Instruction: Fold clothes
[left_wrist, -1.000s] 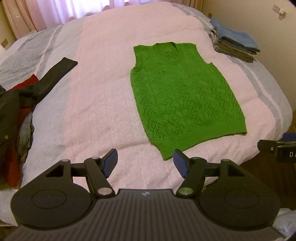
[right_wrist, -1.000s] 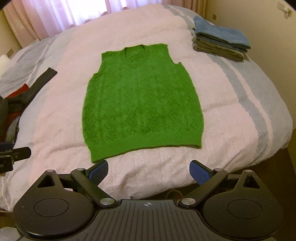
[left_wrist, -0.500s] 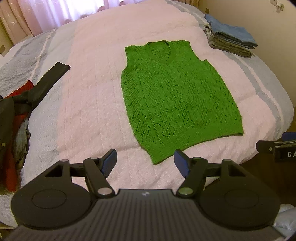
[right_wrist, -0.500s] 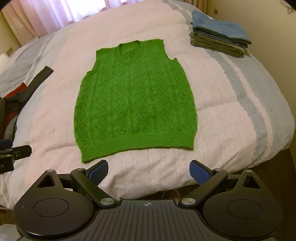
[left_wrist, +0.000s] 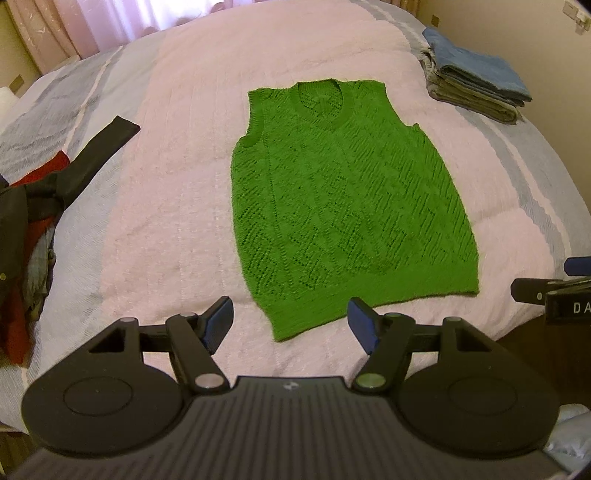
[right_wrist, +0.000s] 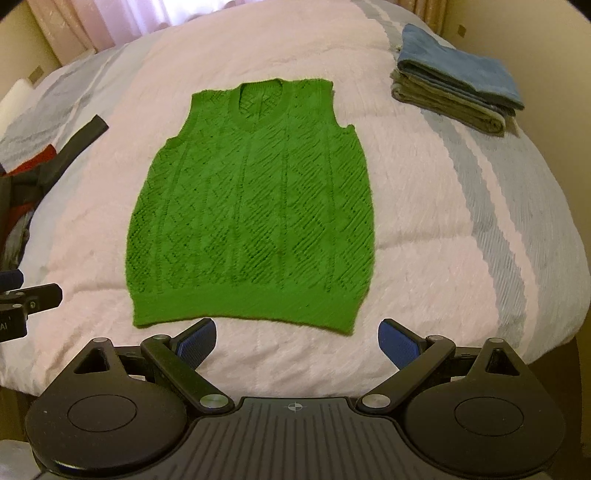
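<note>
A green knitted sleeveless vest (left_wrist: 343, 206) (right_wrist: 255, 210) lies spread flat on the pink bedspread, neck away from me, hem toward me. My left gripper (left_wrist: 291, 325) hovers open just short of the vest's near left hem corner, nothing between its blue pads. My right gripper (right_wrist: 297, 339) is open too, wide, above the bedspread in front of the hem's right half, apart from the cloth. Each gripper shows at the edge of the other's view: the right one (left_wrist: 554, 291), the left one (right_wrist: 22, 299).
A stack of folded clothes (left_wrist: 476, 79) (right_wrist: 458, 88), blue on top, sits at the bed's far right. A heap of dark and red garments (left_wrist: 33, 206) (right_wrist: 33, 166) lies on the left side. The bed's front edge (right_wrist: 546, 347) drops off near the grippers.
Both grippers have moved forward toward the vest, so its hem now lies close in front of the fingertips. The jaws stay open as before.
</note>
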